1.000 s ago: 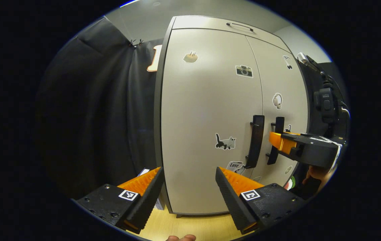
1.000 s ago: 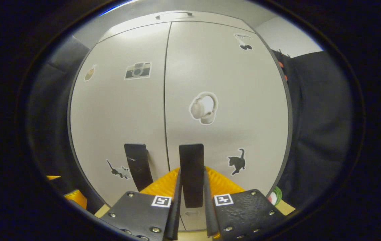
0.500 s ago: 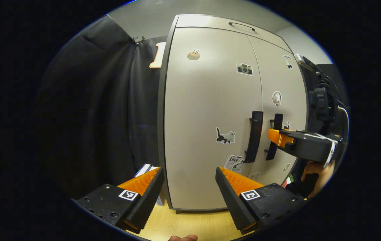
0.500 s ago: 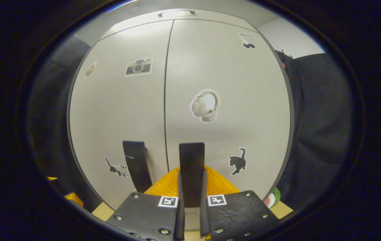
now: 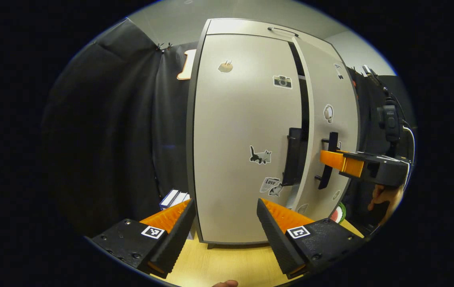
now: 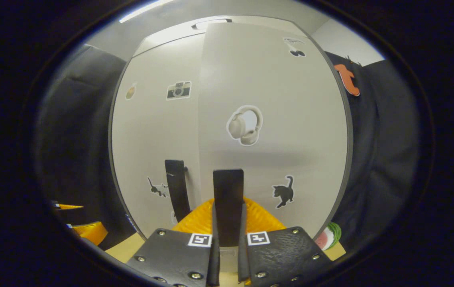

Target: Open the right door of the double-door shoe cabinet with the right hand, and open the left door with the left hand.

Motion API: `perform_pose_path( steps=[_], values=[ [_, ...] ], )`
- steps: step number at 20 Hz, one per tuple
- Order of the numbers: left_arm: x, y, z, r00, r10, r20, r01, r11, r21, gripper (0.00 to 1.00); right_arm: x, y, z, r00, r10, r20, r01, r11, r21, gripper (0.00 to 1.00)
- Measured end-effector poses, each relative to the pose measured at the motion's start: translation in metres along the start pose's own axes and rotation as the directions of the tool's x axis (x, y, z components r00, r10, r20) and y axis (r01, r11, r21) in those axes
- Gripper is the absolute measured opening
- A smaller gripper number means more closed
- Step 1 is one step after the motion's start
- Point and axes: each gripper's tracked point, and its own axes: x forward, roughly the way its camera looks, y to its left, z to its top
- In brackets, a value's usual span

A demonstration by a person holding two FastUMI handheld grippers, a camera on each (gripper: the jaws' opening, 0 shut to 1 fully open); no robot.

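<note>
Right door (image 6: 274, 99) has swung ajar, gap beside left door (image 5: 242, 131). Right gripper (image 6: 228, 239) fingers clamp the right handle (image 6: 228, 199). Left gripper (image 5: 225, 223) fingers wide, holding nothing.

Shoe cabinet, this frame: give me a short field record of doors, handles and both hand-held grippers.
right door: ajar, dark gap beside the left door
left door: closed
right handle: clamped by the right hand-held gripper
left handle: free
left hand-held gripper: open, short of the cabinet
floor: light wood
</note>
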Motion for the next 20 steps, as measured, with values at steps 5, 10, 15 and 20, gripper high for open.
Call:
perform_pose_path(
  steps=[5,10,15,20],
  values=[
    [-0.016,-0.009,-0.008,1.0,0.03,-0.008,-0.03,1.0,0.005,0.96,-0.007,-0.002,0.001,0.996,0.089,-0.005,-0.09,0.996,-0.012,0.18],
    [-0.03,-0.013,-0.01,0.996,0.089,-0.011,-0.089,0.996,-0.007,0.96,-0.016,-0.008,0.001,0.984,0.178,-0.014,-0.178,0.984,0.001,0.18],
    [-0.037,-0.026,-0.006,0.993,0.12,0.0,-0.12,0.993,0.011,0.96,-0.021,-0.01,0.002,0.963,0.267,-0.019,-0.267,0.964,0.016,0.18],
    [-0.043,-0.046,-0.012,0.994,0.113,-0.009,-0.113,0.994,0.011,0.96,-0.036,-0.016,0.005,0.932,0.362,-0.023,-0.361,0.932,0.033,0.18]
  ],
)
